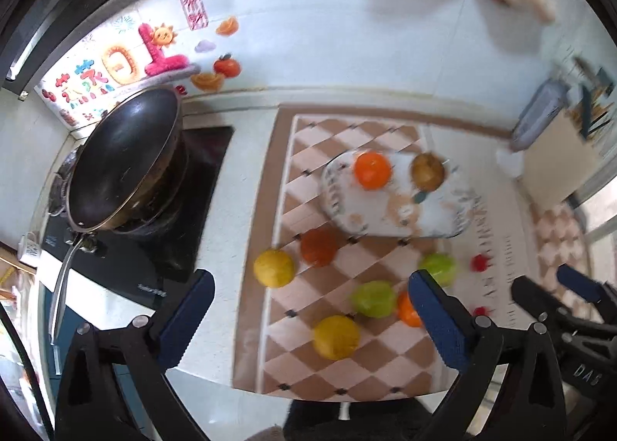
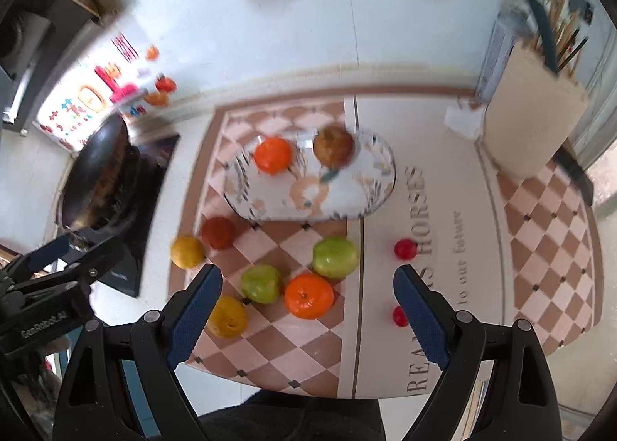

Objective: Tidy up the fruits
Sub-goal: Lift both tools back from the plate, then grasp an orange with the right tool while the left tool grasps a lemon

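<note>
White stone worktop runs under everything you see, with a brown-and-cream chequered mat spread across it. At its left sits a black round-bottomed wok on the dark hob. A beige utensil holder stands at the far right.

On the mat's far part rests the oval white patterned plate, carrying an orange mandarin and a brownish round fruit, well apart from each other.

Your left tongs hang over the near half of the mat, tilted steeply down, blue pads spread wide and gripping nothing. Your right tongs take the same steep pose just beside them, also released, nothing pinched.

Loose fruit lies on the mat near the plate: two green apples close together, a second orange mandarin touching or nearly touching them, a yellow round fruit by the right tongs' left pad, another yellow round fruit at the mat's left edge, and a dark red round fruit just beside it.

Two small red cherry-like fruits lie on the mat's lettered strip, one partly hidden behind the right tongs' right pad.
</note>
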A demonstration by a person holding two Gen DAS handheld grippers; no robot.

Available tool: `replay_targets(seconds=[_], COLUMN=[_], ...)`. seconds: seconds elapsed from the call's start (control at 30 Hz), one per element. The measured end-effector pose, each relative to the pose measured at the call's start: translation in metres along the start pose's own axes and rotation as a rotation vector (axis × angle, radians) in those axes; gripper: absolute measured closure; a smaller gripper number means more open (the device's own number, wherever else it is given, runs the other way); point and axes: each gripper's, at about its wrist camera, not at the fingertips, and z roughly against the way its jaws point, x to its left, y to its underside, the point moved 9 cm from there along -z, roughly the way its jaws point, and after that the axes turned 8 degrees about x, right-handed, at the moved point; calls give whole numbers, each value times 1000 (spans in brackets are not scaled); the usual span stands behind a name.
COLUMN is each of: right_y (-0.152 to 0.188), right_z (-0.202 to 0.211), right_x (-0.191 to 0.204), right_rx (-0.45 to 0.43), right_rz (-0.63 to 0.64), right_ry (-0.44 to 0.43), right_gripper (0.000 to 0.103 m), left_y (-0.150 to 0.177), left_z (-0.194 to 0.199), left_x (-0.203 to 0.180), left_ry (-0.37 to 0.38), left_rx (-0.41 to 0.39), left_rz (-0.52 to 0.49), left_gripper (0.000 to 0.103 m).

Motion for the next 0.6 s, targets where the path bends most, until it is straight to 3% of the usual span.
replay_targets(seconds=[0.17, 0.33, 0.4, 0.47, 0.6], right_y=[17, 39, 44, 47, 50], right_z=[-85, -152, -172, -187, -202], right_x=[-15, -14, -7, -2, 5], right_rx=[165, 297, 328, 350, 351], right_rz=[-42, -28, 5, 27, 62], right_ry=[-34, -39, -32, -18, 2], right_gripper=[10, 18, 23, 35, 37], left_y=[35, 71, 78, 81, 84], left_z=[-68, -119, -131, -137, -147], left_x=[10, 14, 17, 15, 6], left_ry=[-26, 31, 45, 60, 74], left_rx=[178, 357, 391, 407, 442], left_rz=[9, 77, 111, 121, 99], left_gripper=[0, 0, 0, 0, 0])
